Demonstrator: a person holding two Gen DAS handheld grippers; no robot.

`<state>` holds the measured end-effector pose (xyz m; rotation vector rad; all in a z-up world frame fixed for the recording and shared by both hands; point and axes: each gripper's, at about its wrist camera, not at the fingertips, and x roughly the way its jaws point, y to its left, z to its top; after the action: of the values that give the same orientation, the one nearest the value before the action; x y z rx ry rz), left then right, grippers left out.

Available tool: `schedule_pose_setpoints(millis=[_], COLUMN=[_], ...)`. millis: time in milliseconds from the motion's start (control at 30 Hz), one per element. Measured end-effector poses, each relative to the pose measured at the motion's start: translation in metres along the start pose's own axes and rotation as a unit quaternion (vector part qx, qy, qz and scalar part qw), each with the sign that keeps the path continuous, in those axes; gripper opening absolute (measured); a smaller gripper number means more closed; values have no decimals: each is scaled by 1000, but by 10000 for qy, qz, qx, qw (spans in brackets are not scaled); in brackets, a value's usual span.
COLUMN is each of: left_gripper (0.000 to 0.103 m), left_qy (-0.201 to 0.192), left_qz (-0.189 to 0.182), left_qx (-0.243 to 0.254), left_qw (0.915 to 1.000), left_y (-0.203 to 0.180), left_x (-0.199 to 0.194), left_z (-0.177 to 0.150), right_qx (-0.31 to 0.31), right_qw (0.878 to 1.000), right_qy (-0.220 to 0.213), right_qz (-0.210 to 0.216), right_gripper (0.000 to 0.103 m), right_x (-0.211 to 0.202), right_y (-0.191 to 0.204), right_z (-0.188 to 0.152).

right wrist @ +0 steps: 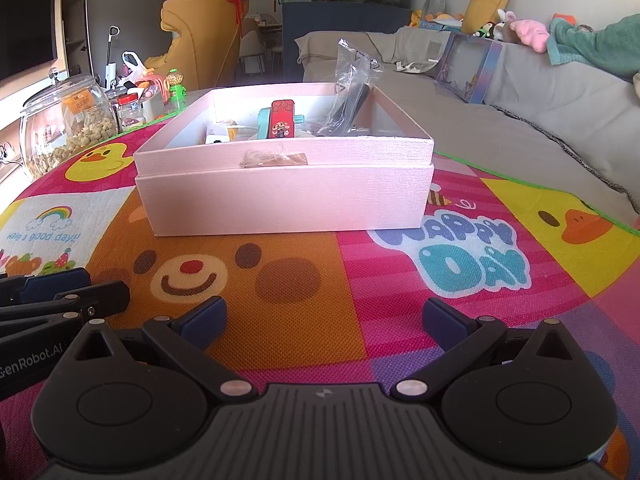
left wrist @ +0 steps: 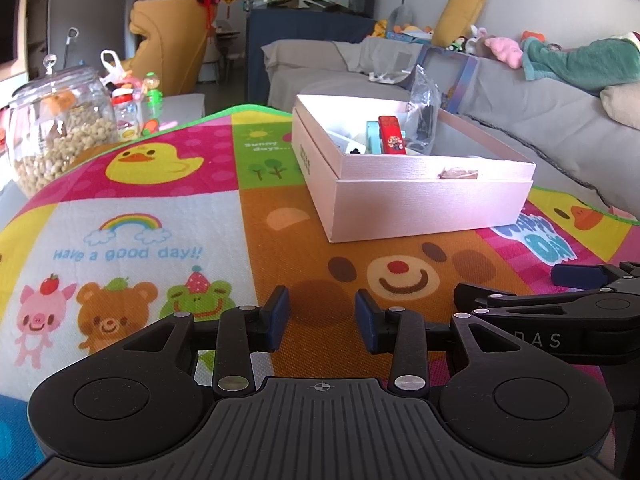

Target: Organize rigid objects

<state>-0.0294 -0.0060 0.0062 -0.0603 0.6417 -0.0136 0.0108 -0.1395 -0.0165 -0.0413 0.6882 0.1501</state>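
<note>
A pink cardboard box (left wrist: pixel 432 204) (right wrist: pixel 288 204) stands on a colourful cartoon mat (left wrist: pixel 160 200) (right wrist: pixel 400 280). Inside it lie a red tin (left wrist: pixel 392 134) (right wrist: pixel 282 120), a teal item (right wrist: pixel 264 118), white pieces and a clear plastic bag (left wrist: pixel 424 100) (right wrist: pixel 352 76). My left gripper (left wrist: pixel 322 322) hovers low over the mat short of the box, its jaws partly apart with nothing between them. My right gripper (right wrist: pixel 324 322) sits in front of the box, jaws wide and empty. Each gripper shows at the edge of the other's view: the right gripper (left wrist: pixel 576 288), the left gripper (right wrist: pixel 60 284).
A glass jar of nuts (left wrist: pixel 60 128) (right wrist: pixel 68 124) and small toy bottles (left wrist: pixel 128 112) (right wrist: pixel 160 92) stand at the mat's far left. A grey sofa (left wrist: pixel 520 112) (right wrist: pixel 520 120) borders the mat on the right, with plush toys and a green blanket (left wrist: pixel 580 64) on it.
</note>
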Motion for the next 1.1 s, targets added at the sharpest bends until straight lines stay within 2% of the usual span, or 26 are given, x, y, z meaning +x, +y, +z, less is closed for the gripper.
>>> schedule_pose_setpoints(millis=[1100], left_gripper=[40], left_qy=[-10], left_qz=[9], left_qx=[10], left_qw=[10000], left_y=[-1], left_x=[0], left_z=[0], right_qx=[-1], right_qw=[10000], right_qy=[-1], right_qz=[-1], right_gripper=[103], right_x=[0], right_y=[0], right_z=[0])
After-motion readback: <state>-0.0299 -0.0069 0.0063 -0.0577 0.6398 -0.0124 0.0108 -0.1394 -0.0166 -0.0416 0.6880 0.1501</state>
